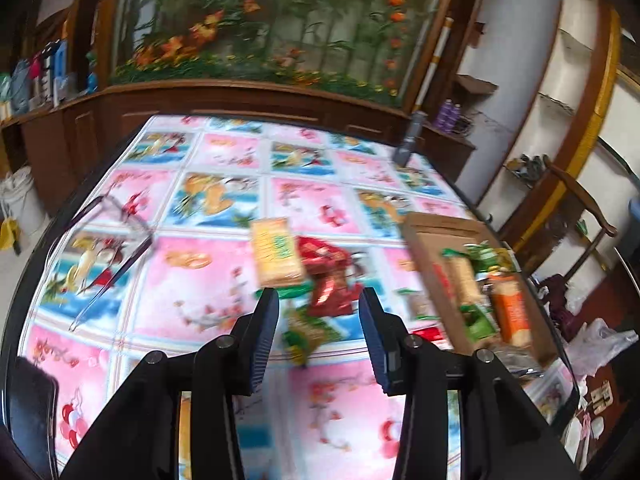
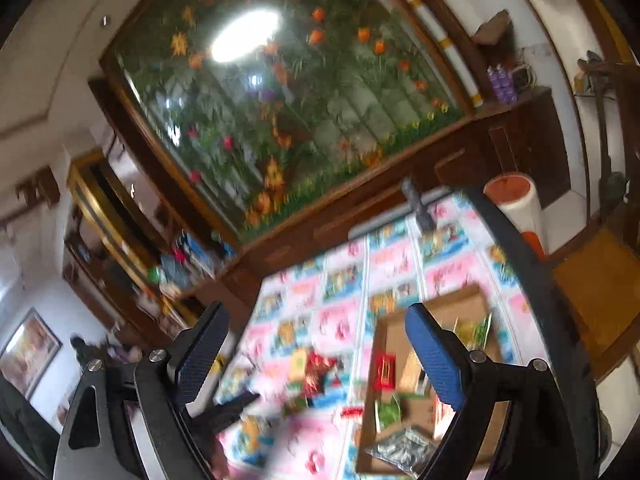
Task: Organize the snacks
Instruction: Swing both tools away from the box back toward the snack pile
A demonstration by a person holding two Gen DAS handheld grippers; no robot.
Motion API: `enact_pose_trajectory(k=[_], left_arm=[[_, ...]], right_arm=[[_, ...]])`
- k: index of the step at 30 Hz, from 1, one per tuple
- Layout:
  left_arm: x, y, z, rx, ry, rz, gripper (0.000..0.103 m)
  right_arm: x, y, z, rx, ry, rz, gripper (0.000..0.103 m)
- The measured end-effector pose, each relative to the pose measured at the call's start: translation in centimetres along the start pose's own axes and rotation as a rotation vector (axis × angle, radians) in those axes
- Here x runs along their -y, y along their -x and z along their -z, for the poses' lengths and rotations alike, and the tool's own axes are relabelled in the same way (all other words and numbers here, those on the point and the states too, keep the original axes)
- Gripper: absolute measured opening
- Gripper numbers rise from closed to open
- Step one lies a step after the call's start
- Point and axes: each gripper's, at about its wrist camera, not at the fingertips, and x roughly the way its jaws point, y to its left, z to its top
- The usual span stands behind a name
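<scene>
Loose snacks lie mid-table on the flowered cloth: a yellow cracker pack (image 1: 276, 252), a red foil packet (image 1: 330, 276) and a green packet (image 1: 306, 334). To the right, an open cardboard box (image 1: 432, 240) holds an orange pack (image 1: 512, 308) and green packets (image 1: 484, 256). My left gripper (image 1: 320, 312) hovers just short of the loose pile, its jaws apart and pressing on nothing. My right gripper (image 2: 316, 316) is raised high and tilted, open wide and empty. Below it are the box (image 2: 384, 344) and the loose pile (image 2: 316, 372), both blurred.
A clear plastic container (image 1: 116, 240) lies on the table's left side. A dark upright object (image 1: 408, 140) stands near the far edge. A wooden cabinet with a flower mural (image 1: 280, 32) backs the table. A wooden chair (image 1: 580, 208) and a white roll (image 2: 516, 200) stand to the right.
</scene>
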Motion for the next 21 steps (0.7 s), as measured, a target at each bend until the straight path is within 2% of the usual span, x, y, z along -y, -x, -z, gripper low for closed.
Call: enact_pose_trajectory(k=[1, 4, 5, 7, 9, 12, 18, 19, 20, 21], left_arm=[[-0.4, -0.5, 0.1, -0.018, 0.009, -0.007, 0.040], [-1.2, -2.7, 1.0, -0.089, 0.003, -0.031, 0.040], [-1.2, -3.3, 1.3, -0.102, -0.001, -0.040, 0.040], [-1.1, -4.8, 1.9, -0.145, -0.019, -0.043, 0.044], [-1.0, -5.9, 2.2, -0.161, -0.031, -0.068, 0.055], [-0.5, -7.2, 2.1, -0.169, -0.058, -0.058, 0.057], [0.7, -9.3, 2.1, -0.158, -0.094, -0.097, 0.056], [0.8, -9.5, 2.1, -0.160, -0.095, -0.092, 0.046], [0.8, -9.7, 2.2, -0.158, -0.094, -0.089, 0.040], [0.9, -9.7, 2.2, -0.150, -0.098, -0.097, 0.041]], right_arm=[[-0.1, -2.4, 1.6, -0.069, 0.009, -0.022, 0.091], [-0.2, -7.5, 5.3, -0.194, 0.030, 0.002, 0.073], [0.1, -8.6, 6.4, -0.226, 0.032, -0.001, 0.070], [0.4, -11.1, 8.4, -0.294, 0.031, -0.009, 0.066], [0.9, -12.8, 9.3, -0.342, 0.019, 0.004, 0.066], [1.7, -14.6, 9.3, -0.372, 0.030, 0.032, 0.066], [1.9, -19.5, 8.9, -0.449, 0.061, 0.115, 0.048], [1.9, -20.1, 8.9, -0.460, 0.072, 0.128, 0.046], [1.7, -20.8, 9.1, -0.475, 0.088, 0.140, 0.045], [1.4, -21.7, 9.4, -0.491, 0.119, 0.168, 0.044]])
